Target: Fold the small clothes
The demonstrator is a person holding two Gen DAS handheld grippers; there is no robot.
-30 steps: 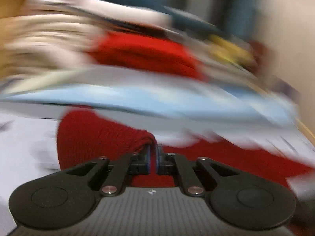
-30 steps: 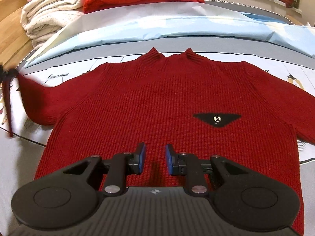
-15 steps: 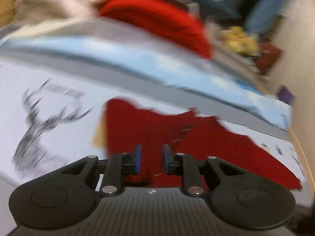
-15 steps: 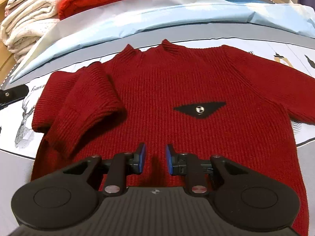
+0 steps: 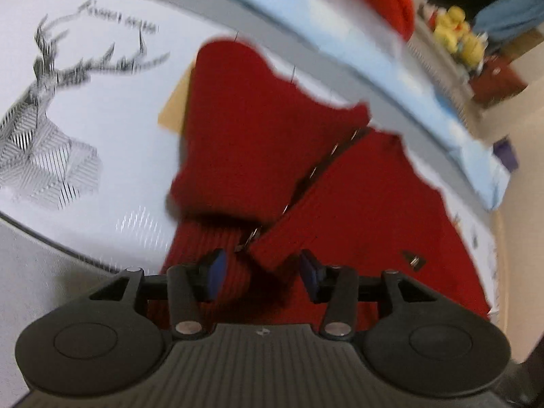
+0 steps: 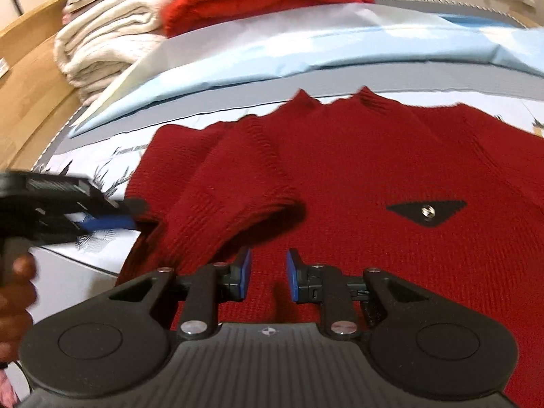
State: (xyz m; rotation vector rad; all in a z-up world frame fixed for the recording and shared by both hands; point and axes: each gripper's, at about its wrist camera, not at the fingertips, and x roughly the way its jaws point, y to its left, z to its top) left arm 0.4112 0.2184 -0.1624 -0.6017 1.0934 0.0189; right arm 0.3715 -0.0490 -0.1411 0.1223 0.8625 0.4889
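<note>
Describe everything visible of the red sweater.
The red sweater is a ribbed knit with a short stand-up collar and a black triangular chest patch bearing a small metal stud. It lies flat, front up, on a printed sheet. One sleeve is folded across the chest. Neither claw grips it.

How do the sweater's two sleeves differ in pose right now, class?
The left sleeve is folded inward over the red sweater chest, its cuff near the hem; the right sleeve lies spread outward, unfolded, running out of view. The left sleeve makes a raised double layer; the right sleeve lies flat on the printed bedsheet. Both are the same red ribbed knit.
</note>
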